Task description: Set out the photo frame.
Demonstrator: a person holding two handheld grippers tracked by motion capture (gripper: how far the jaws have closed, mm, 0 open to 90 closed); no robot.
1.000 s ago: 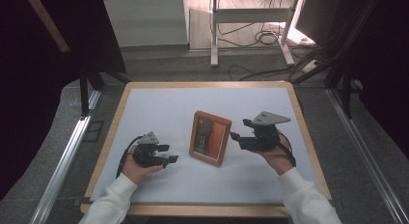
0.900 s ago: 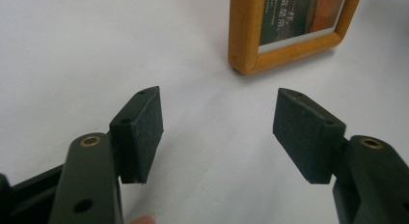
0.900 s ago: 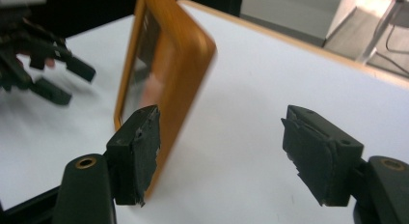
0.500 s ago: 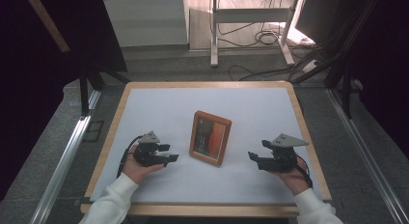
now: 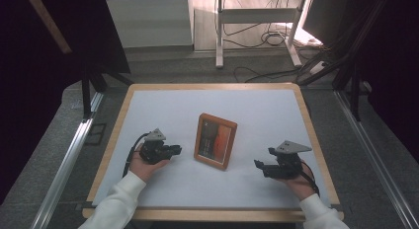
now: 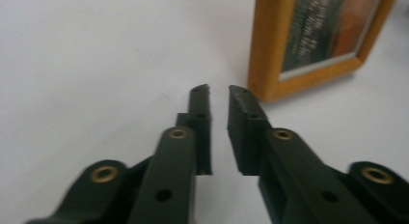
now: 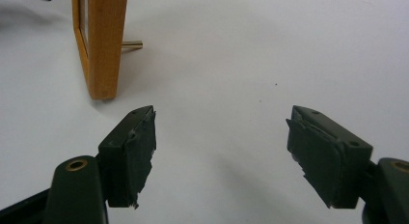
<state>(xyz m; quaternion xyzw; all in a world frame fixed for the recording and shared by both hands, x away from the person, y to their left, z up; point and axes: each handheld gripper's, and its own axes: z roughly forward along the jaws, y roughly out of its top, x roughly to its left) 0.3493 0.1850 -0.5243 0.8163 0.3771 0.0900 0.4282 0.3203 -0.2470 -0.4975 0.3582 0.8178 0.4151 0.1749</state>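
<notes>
Our left tool [image 5: 174, 150] rests low on the worktop [image 5: 257, 110], held in the left hand [image 5: 144, 164], and its jaws have just been closing: in the left gripper view [image 6: 219, 90] they stand nearly together with a thin slit between the pads and nothing caught there, so we call it clenched on nothing. Its tips point toward the wooden picture frame [image 5: 215, 141], whose lower corner [image 6: 275, 84] lies just beyond the right-hand jaw (near, but apart).

Our right tool [image 5: 261, 166] sits on the other side, cradled in the right hand [image 5: 300, 182] near the worktop's front right corner. Its jaws have just been opening and stand wide apart in the right gripper view [image 7: 222, 113], released, with bare white surface between them.

The frame stands upright in the middle of the worktop, between the two tools and touched by neither. From the right gripper view we see it edge-on [image 7: 102, 45], with a small brass peg [image 7: 131, 44] jutting out behind it just above the surface. A dark picture with an orange patch fills its glass.
</notes>
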